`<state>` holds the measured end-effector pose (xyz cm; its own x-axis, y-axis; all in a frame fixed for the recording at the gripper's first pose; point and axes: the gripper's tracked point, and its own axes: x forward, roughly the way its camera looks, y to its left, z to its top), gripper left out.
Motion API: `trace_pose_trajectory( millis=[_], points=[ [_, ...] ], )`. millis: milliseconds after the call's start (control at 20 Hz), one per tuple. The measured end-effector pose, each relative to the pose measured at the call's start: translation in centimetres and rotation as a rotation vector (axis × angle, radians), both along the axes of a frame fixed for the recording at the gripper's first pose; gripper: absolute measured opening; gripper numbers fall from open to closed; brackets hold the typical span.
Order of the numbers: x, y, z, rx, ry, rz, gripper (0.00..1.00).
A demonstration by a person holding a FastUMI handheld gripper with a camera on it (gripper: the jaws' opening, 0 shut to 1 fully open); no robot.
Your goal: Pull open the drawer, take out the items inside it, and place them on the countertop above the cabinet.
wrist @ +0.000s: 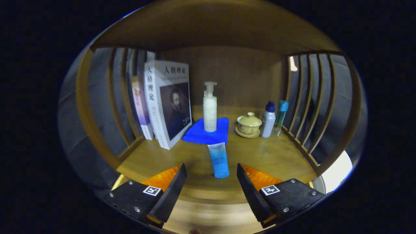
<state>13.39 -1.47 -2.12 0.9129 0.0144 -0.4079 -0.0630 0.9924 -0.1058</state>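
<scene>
Surroundings: wooden countertop inside a nook with a wooden back wall and slatted sides left and right.
Books: large white book upright at the left, portrait on its cover, angled toward the middle; thinner book just behind it against the left slats.
Cloth: blue folded cloth in the middle of the countertop, beyond the fingers.
Pump bottle: white pump bottle upright on the cloth.
Lidded cup: cream lidded cup on a saucer, right of the cloth.
Small bottles: white bottle with dark blue cap just beside the cup; clear bottle with teal cap next to it, near the right slats.
Tube: blue tube lying flat on the countertop, light end touching the cloth's near edge, darker cap end toward the fingers, just ahead of the gap between them.
In the way: nothing between the fingers and the tube.
Gripper: gripper spread wide, holding nothing; both black fingers apart from the tube, one on each side.
</scene>
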Motion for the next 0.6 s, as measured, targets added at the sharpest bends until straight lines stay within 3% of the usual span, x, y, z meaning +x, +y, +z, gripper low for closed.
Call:
trace_pose_trajectory(
  millis=[300,600],
  points=[
    [-9.0,2.8,4.9,0.095,-0.218,0.046,0.95],
    [-16.2,4.8,6.0,0.156,-0.311,0.097,0.95]
  ],
)
